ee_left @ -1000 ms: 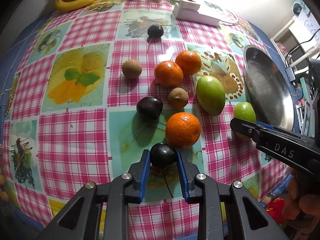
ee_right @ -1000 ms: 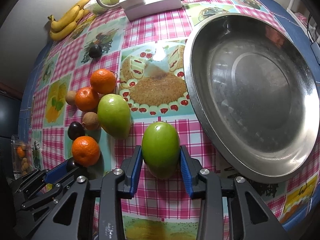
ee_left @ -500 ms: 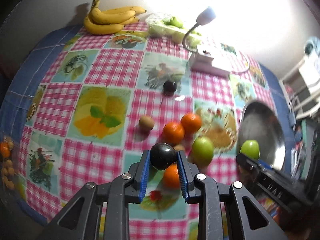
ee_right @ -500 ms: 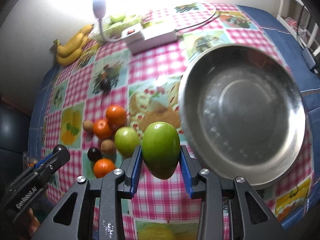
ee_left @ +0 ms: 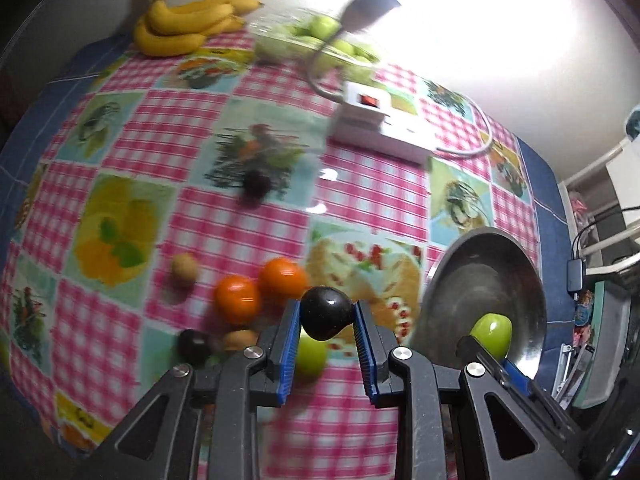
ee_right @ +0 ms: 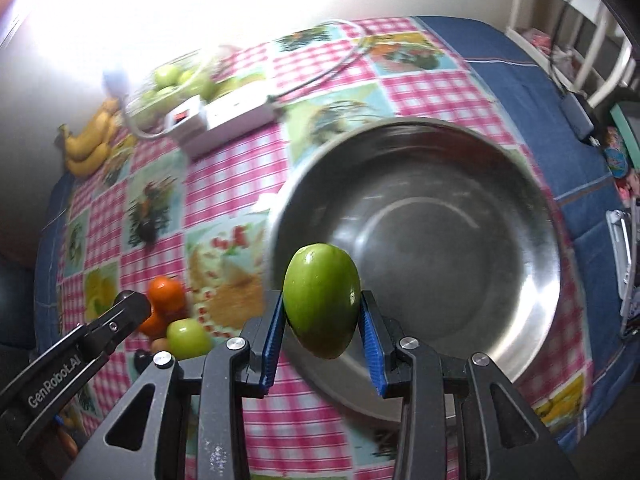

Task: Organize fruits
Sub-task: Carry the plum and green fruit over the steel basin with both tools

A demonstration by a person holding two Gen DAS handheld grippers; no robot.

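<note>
1. Both fruits have left the bench since a second ago: the dark plum (ee_left: 326, 313) and the green mango (ee_right: 322, 299) sat on the checked cloth then, and I now carry them high, the mango already over the near rim of the steel bowl (ee_right: 532, 216).
2. Progress is early, in my judgement. Nothing lies in the bowl yet, so no fruit is sorted.
3. Left on the bench, in the left wrist view: two oranges (ee_left: 237, 298) at about 9 o'clock from the plum, a kiwi (ee_left: 184, 269) further out the same way, another dark plum (ee_left: 195, 345) and a second kiwi at 8 o'clock, a green mango (ee_left: 310, 354) under the tool, and one plum (ee_left: 256, 186) alone at 11 o'clock.
4. Bananas (ee_left: 188, 24) and a tray of green fruit (ee_left: 316, 38) sit at the far edge, near 12 o'clock; whether they count I cannot tell.
5. My left tool (ee_left: 327, 318) is narrow, both blue pads pressing the plum.
6. My right tool (ee_right: 323, 318) is clamped on the mango across its middle, the bowl spreading from 12 to 3 o'clock beyond it.
</note>
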